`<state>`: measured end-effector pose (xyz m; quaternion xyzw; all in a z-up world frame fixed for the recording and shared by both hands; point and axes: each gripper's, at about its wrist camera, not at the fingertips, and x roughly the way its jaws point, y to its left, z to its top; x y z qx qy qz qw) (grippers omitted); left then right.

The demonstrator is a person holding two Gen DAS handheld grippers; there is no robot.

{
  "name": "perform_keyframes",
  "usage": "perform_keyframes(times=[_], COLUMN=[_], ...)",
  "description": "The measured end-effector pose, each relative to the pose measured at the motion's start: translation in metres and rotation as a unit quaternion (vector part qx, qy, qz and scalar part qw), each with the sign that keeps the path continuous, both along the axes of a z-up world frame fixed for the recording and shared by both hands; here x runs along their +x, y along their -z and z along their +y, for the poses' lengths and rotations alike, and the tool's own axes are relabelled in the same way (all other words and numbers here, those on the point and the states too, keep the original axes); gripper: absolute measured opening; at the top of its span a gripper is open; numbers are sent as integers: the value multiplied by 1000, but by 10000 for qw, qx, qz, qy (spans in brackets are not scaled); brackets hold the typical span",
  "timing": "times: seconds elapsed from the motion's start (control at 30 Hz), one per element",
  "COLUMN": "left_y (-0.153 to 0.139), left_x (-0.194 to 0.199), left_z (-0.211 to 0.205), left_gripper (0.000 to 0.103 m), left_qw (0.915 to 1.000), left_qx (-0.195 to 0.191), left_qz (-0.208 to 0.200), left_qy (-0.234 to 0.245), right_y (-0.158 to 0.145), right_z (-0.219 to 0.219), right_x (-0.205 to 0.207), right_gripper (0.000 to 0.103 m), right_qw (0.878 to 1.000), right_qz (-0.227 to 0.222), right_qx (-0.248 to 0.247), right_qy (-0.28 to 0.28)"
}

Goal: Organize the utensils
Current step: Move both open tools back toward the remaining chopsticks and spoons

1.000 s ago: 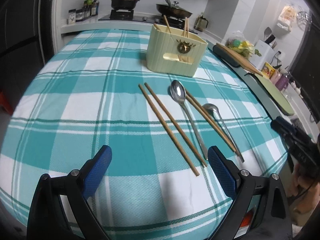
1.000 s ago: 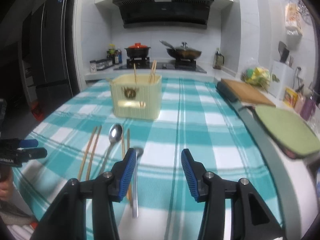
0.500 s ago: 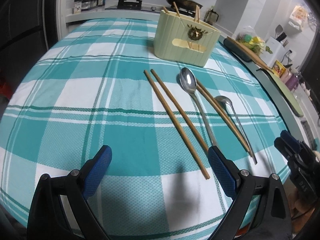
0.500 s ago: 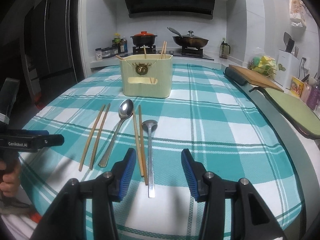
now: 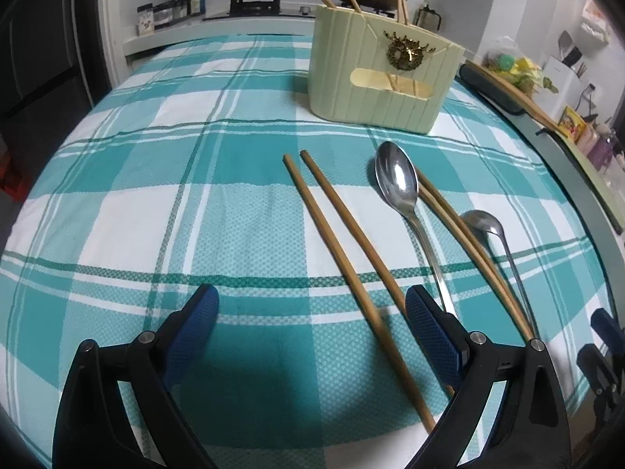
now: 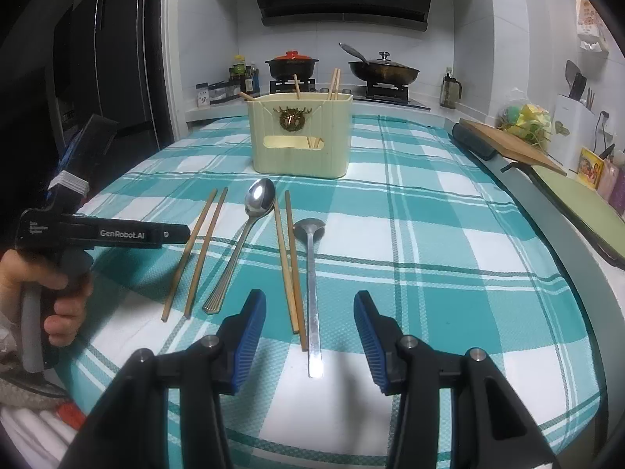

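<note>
A cream utensil holder (image 5: 381, 66) (image 6: 300, 135) with chopsticks in it stands at the far side of the checked tablecloth. In front of it lie one pair of wooden chopsticks (image 5: 343, 250) (image 6: 199, 250), a large steel spoon (image 5: 402, 191) (image 6: 250, 219), a second chopstick pair (image 5: 465, 234) (image 6: 287, 258) and a small steel ladle spoon (image 5: 494, 234) (image 6: 310, 265). My left gripper (image 5: 310, 324) is open and empty, low over the near ends of the first chopstick pair. My right gripper (image 6: 310, 324) is open and empty around the ladle spoon's handle end.
Table edge (image 6: 547, 258) curves along the right, with a cutting board (image 6: 511, 144) and green mat (image 6: 582, 203) on the counter beyond. A stove with a red-lidded pot (image 6: 292, 64) and a wok (image 6: 384, 70) sits behind the holder.
Both grippers have moved forward and lower toward the utensils. The utensils have not moved.
</note>
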<state>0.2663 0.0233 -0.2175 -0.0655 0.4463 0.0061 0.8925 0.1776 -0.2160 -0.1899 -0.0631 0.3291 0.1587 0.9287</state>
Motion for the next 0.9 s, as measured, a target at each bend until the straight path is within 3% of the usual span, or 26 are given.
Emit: perform_keyframes(times=[0.27, 0.43, 0.67, 0.9], left_y=[14, 15, 13, 11], left_x=[8, 6, 2, -1], left_z=[-9, -7, -2, -6], left_gripper=[97, 97, 86, 78], left_qw=[9988, 9986, 9986, 9978], left_qx=[475, 517, 526, 637], left_qz=[151, 140, 89, 50], left_qy=[27, 57, 23, 171], right_y=[0, 2, 4, 8], right_z=[1, -1, -6, -11], right_x=[-1, 2, 7, 30], right_gripper=[48, 48, 48, 48], right_qw=[10000, 9999, 9997, 9982], right_qz=[30, 114, 200, 581], right_qx=[-5, 35, 9, 98], right_qy=[-21, 26, 155, 139])
